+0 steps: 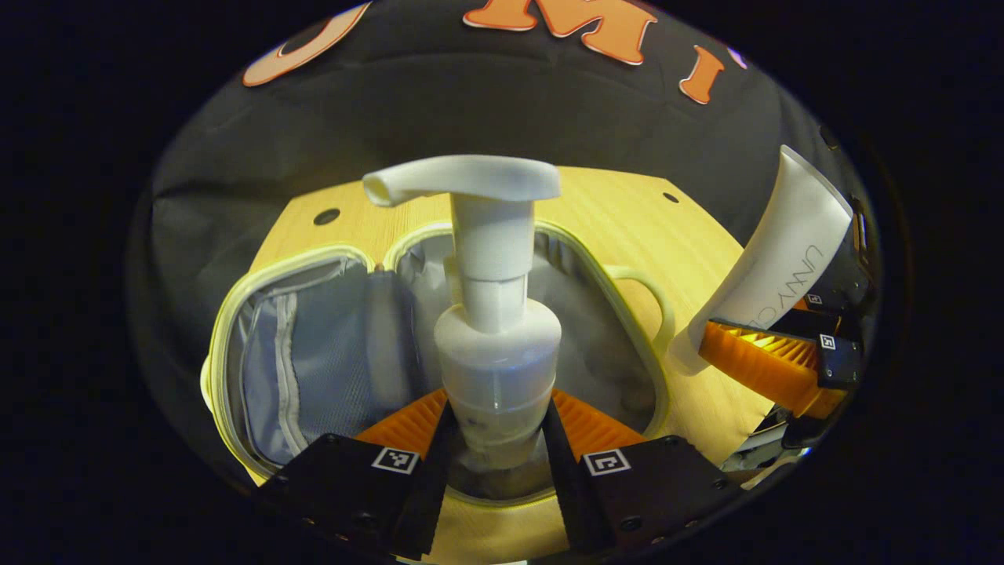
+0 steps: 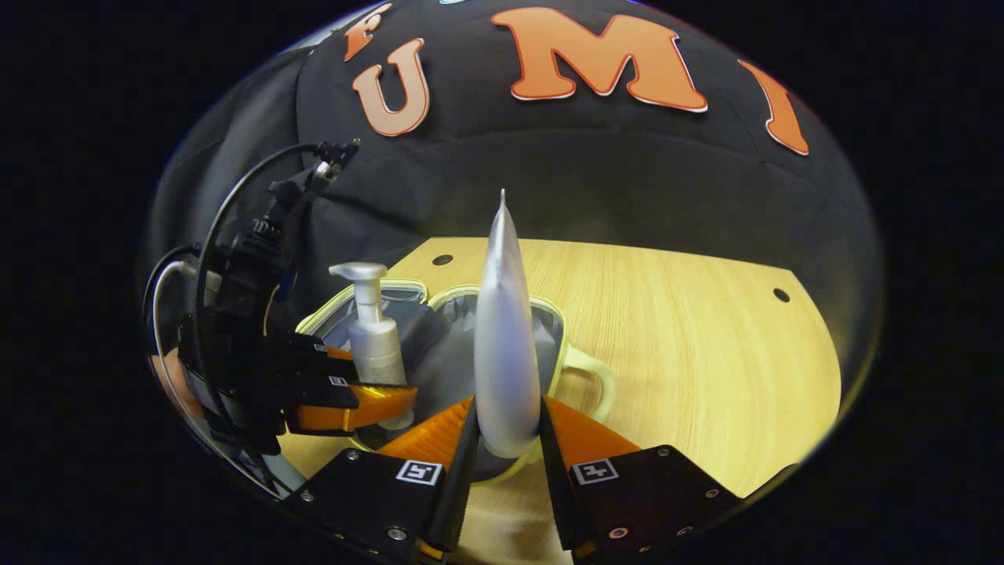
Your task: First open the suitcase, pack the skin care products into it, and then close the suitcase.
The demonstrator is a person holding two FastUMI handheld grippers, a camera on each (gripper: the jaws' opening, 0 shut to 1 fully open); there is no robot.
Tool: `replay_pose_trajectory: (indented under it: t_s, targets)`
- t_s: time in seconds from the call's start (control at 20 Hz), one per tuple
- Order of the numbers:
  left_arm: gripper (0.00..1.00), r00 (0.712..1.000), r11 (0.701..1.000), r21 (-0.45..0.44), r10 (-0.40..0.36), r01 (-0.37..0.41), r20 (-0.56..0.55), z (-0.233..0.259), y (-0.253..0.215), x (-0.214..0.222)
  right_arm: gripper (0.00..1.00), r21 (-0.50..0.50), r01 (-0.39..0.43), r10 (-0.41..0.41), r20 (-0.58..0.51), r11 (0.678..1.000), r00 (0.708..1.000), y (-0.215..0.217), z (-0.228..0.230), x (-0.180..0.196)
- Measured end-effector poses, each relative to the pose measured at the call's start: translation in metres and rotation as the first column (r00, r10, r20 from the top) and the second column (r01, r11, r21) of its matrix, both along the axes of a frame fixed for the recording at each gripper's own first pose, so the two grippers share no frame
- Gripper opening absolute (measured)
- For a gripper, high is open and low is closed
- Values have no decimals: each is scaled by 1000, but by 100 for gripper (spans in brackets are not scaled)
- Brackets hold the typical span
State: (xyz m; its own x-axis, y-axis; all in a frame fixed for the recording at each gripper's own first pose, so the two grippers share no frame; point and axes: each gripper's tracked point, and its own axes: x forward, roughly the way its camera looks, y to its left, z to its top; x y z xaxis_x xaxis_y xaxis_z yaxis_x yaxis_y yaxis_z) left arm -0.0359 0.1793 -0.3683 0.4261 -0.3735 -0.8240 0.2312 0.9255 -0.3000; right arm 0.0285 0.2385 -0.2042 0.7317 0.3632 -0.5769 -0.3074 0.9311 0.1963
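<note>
The suitcase (image 1: 439,329) lies open on the wooden table (image 1: 627,227), its two halves spread flat ahead of both grippers, so the first step looks done. The left gripper (image 1: 496,439) clamps both fingers on the body of a pump bottle (image 1: 494,314), held upright just above the right-hand compartment. Off to its right, the right gripper (image 2: 506,439) squeezes a white tube (image 2: 506,345) near its cap end, crimped end up, poised before the same compartment (whether either item touches the lining is hard to tell). Both products are in hand, neither yet set down inside; lowering, releasing and closing the lid remain.
</note>
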Motion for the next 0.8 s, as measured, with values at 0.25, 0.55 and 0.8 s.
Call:
replay_pose_trajectory:
  t_s: [0.25, 0.55, 0.8]
  targets:
    - [61, 981, 998, 56, 40, -30, -188, -23, 3, -14, 46, 19, -30, 31, -36, 999, 999, -1, -7, 7]
    - [61, 966, 990, 138, 72, -38, -247, -39, 2, -10, 46, 32, -56, 58, -68, 998, 996, -3, -17, 15]
    - [61, 956, 984, 168, 111, -66, -272, -54, 0, -8, 46, 60, -70, 76, -105, 996, 992, -3, -23, 17]
